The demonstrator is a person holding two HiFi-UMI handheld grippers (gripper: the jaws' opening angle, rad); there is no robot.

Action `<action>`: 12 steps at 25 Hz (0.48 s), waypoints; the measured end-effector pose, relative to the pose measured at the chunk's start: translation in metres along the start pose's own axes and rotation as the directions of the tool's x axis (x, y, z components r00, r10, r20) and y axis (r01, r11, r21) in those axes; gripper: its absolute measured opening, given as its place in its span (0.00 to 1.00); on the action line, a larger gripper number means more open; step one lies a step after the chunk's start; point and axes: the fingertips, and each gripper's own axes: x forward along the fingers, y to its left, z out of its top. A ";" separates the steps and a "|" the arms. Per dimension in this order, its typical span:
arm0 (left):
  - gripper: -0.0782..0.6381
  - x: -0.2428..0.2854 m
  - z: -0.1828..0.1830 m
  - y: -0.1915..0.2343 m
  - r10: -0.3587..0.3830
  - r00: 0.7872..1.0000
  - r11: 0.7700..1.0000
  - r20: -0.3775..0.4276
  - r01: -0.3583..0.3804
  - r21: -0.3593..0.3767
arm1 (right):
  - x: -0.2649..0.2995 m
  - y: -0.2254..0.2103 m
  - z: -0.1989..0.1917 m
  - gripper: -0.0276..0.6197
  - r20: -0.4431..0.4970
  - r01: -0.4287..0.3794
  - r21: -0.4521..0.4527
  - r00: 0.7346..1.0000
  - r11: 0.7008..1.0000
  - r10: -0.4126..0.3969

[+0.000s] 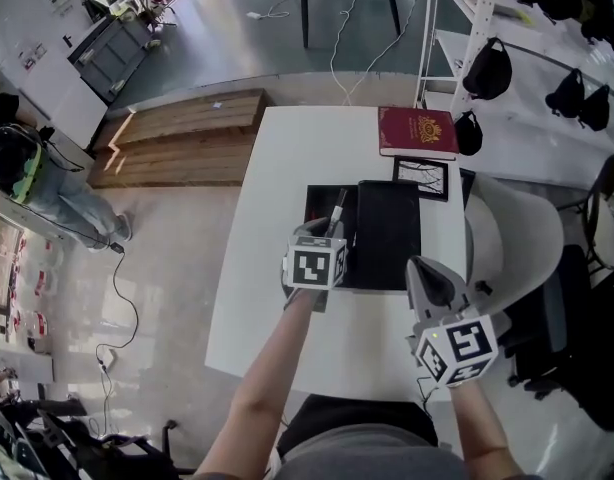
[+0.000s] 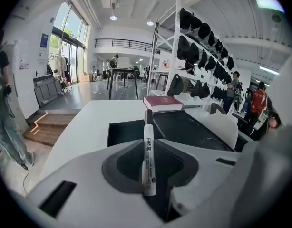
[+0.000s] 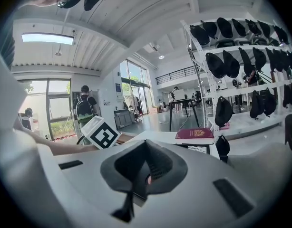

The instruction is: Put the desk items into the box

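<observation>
Your left gripper (image 2: 148, 171) pinches a slim round marker (image 2: 148, 151) between its dark pads. The barrel is smooth white plastic with black print, and the black cap points away from you toward 12 o'clock. In the head view the marker (image 1: 337, 209) hangs over the left part of the matte black rectangular box (image 1: 317, 194) on the plain white table (image 1: 277, 148). Your right gripper (image 3: 139, 175) has its jaws pressed together on nothing and sits at 5 o'clock from the box. A dark red hardcover book (image 1: 417, 131) with a gold emblem lies flat at the box's 1 o'clock.
</observation>
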 end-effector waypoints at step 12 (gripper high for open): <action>0.21 0.035 -0.020 -0.001 0.028 0.987 0.999 -0.158 -0.022 0.036 | 0.002 -0.007 -0.005 0.05 -0.012 0.011 0.012 1.000 1.000 -0.011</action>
